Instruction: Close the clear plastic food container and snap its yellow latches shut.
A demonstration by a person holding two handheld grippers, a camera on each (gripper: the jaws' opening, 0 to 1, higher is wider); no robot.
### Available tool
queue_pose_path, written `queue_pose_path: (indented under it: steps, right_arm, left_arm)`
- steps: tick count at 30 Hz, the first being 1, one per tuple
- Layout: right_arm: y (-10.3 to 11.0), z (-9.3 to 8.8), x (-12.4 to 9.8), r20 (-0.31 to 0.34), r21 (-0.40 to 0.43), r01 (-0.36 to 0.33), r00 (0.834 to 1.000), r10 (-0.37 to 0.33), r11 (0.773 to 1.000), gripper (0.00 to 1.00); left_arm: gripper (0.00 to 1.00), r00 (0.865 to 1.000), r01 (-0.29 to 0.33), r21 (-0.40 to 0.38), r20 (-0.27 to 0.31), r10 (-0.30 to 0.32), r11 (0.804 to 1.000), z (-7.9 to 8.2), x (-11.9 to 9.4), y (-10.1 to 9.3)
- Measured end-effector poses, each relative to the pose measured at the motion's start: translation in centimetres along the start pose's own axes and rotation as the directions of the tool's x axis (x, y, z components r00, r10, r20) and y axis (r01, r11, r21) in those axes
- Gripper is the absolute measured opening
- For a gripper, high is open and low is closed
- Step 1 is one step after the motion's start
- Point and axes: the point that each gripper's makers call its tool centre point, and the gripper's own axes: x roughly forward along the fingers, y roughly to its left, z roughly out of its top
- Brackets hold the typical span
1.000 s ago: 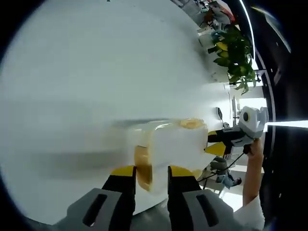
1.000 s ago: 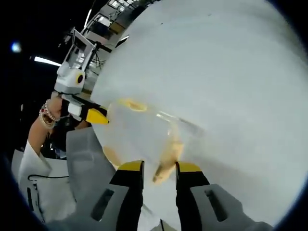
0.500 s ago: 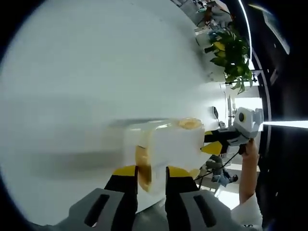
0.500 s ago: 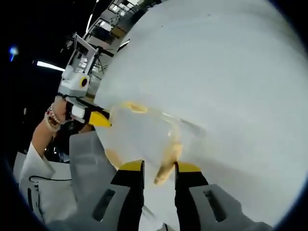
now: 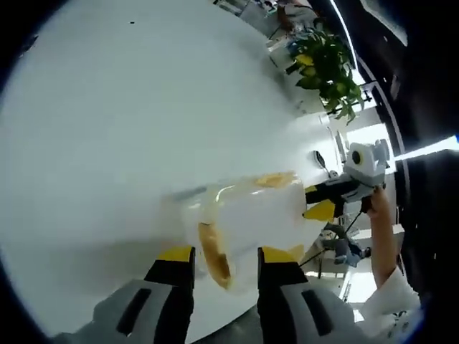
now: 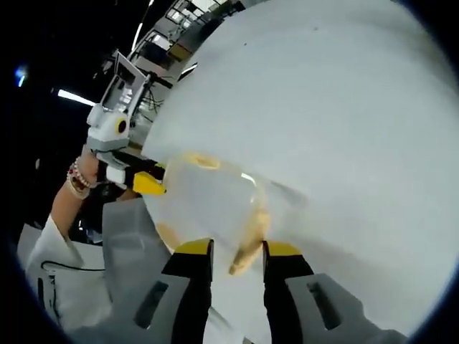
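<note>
Since the earlier frames the left gripper (image 5: 224, 255) has spread its jaws slightly wider; the container (image 5: 251, 222) has not shifted on the table (image 5: 129, 122). In the left gripper view the jaws stand parted on either side of a yellow latch (image 5: 215, 252) on the container's near end, gripping nothing. The right gripper (image 5: 320, 209) reaches in at the container's far end, held by a hand (image 5: 378, 208). A potted plant (image 5: 323, 68) stands far right, off the table. In the right gripper view the right gripper's jaws (image 6: 237, 250) are parted around another latch (image 6: 249, 247); actual contact cannot be told. The left gripper (image 6: 147, 185) touches the far side.
</note>
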Motion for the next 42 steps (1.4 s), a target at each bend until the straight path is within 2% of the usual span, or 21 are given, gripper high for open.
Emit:
queue_pose_path:
  steps: [3, 6, 7, 9, 10, 13, 16, 18, 20, 21, 23, 25, 26, 27, 29, 30, 31, 34, 38, 40, 42]
  right_arm:
    - [-0.9, -0.1, -1.3, 0.000, -0.054, 0.057, 0.998, -0.057, 0.997, 0.23]
    - [-1.2, 1.5, -3.0, 0.049, -0.154, 0.120, 0.992, -0.114, 0.981, 0.22]
    - [-0.7, 2.4, -3.4, 0.088, -0.213, 0.121, 0.991, -0.105, 0.969, 0.20]
    - [0.9, 4.1, -3.5, 0.151, -0.259, 0.089, 0.987, -0.051, 0.962, 0.16]
    - [1.7, 4.8, -3.2, 0.181, -0.272, 0.069, 0.983, -0.019, 0.960, 0.11]
    - [4.4, 5.4, -1.6, 0.184, -0.312, -0.015, 0.980, 0.075, 0.950, 0.00]
    - [5.6, 5.3, 0.4, 0.127, -0.427, -0.017, 0.989, 0.079, 0.904, 0.00]
    - [5.9, 4.7, 1.6, 0.066, -0.537, -0.008, 0.996, 0.052, 0.844, 0.00]
    - [6.0, 4.9, 2.6, 0.040, -0.617, 0.004, 0.999, 0.027, 0.787, 0.00]
    - [6.2, 4.8, 2.9, 0.028, -0.649, 0.004, 0.999, 0.018, 0.761, 0.00]
    - [6.9, 4.6, 3.6, -0.001, -0.712, -0.018, 1.000, 0.024, 0.702, 0.06]
    - [7.5, 4.8, 4.2, -0.010, -0.748, -0.024, 1.000, 0.026, 0.663, 0.14]
    - [7.4, 4.9, 4.3, -0.013, -0.763, -0.017, 1.000, 0.011, 0.647, 0.16]
    - [7.3, 5.1, 4.5, -0.009, -0.793, 0.000, 1.000, -0.012, 0.609, 0.18]
    - [7.2, 5.2, 4.7, -0.024, -0.830, -0.003, 0.999, -0.031, 0.558, 0.19]
    - [7.3, 5.2, 4.8, -0.033, -0.833, -0.010, 0.999, -0.032, 0.553, 0.20]
    - [7.2, 5.2, 5.0, -0.042, -0.831, -0.016, 0.998, -0.035, 0.557, 0.22]
    - [7.4, 5.2, 5.0, -0.077, -0.839, -0.048, 0.997, -0.031, 0.542, 0.25]
    - [7.4, 5.7, 4.9, -0.093, -0.843, -0.058, 0.995, -0.039, 0.536, 0.24]
    - [7.4, 6.0, 4.8, -0.092, -0.845, -0.056, 0.995, -0.041, 0.532, 0.29]
    - [7.4, 6.4, 4.7, -0.091, -0.851, -0.056, 0.995, -0.042, 0.522, 0.33]
  left_arm:
    - [0.36, 0.990, -0.021, 0.070, 0.141, 0.011, 0.997, 2.3, -1.8, -0.1]
    - [0.34, 0.975, -0.023, 0.197, 0.223, -0.022, 0.980, 3.5, -2.9, -1.0]
    - [0.31, 0.972, -0.010, 0.237, 0.232, -0.047, 0.971, 3.5, -3.1, -1.5]
    - [0.13, 0.962, 0.007, 0.282, 0.259, -0.083, 0.959, 3.5, -3.1, -2.4]
    - [0.07, 0.950, 0.016, 0.305, 0.293, -0.110, 0.952, 3.6, -2.9, -3.3]
    - [0.00, 0.932, 0.041, 0.352, 0.323, -0.162, 0.935, 3.4, -1.9, -5.0]
    - [0.00, 0.916, 0.020, 0.486, 0.341, -0.210, 0.874, 3.3, -0.6, -7.1]
    - [0.00, 0.915, 0.028, 0.551, 0.322, -0.243, 0.834, 2.7, 0.3, -8.2]
    - [0.00, 0.921, 0.028, 0.563, 0.306, -0.240, 0.826, 2.2, 0.9, -8.4]
    - [0.00, 0.918, 0.006, 0.592, 0.316, -0.239, 0.806, 2.1, 1.3, -8.4]
    - [0.01, 0.929, -0.049, 0.652, 0.308, -0.206, 0.757, 1.7, 1.9, -7.9]
    - [0.08, 0.928, -0.085, 0.709, 0.312, -0.203, 0.700, 1.5, 2.0, -7.8]
    - [0.11, 0.929, -0.091, 0.723, 0.309, -0.203, 0.685, 1.3, 2.0, -7.9]
    - [0.15, 0.929, -0.105, 0.752, 0.308, -0.206, 0.650, 1.2, 2.0, -7.9]
    - [0.20, 0.929, -0.135, 0.794, 0.310, -0.202, 0.593, 0.9, 1.9, -8.0]
    - [0.21, 0.932, -0.132, 0.806, 0.299, -0.205, 0.577, 0.6, 1.9, -8.1]
    - [0.21, 0.927, -0.125, 0.791, 0.308, -0.214, 0.598, 0.5, 1.8, -8.3]
    - [0.33, 0.938, -0.102, 0.831, 0.263, -0.225, 0.547, -0.5, 2.1, -8.7]
    - [0.37, 0.953, -0.205, 0.907, 0.271, -0.139, 0.367, -1.0, 2.5, -7.6]
    - [0.37, 0.957, -0.218, 0.925, 0.265, -0.117, 0.311, -1.4, 2.7, -7.2]
    - [0.38, 0.961, -0.218, 0.936, 0.255, -0.105, 0.276, -1.8, 3.0, -7.1]
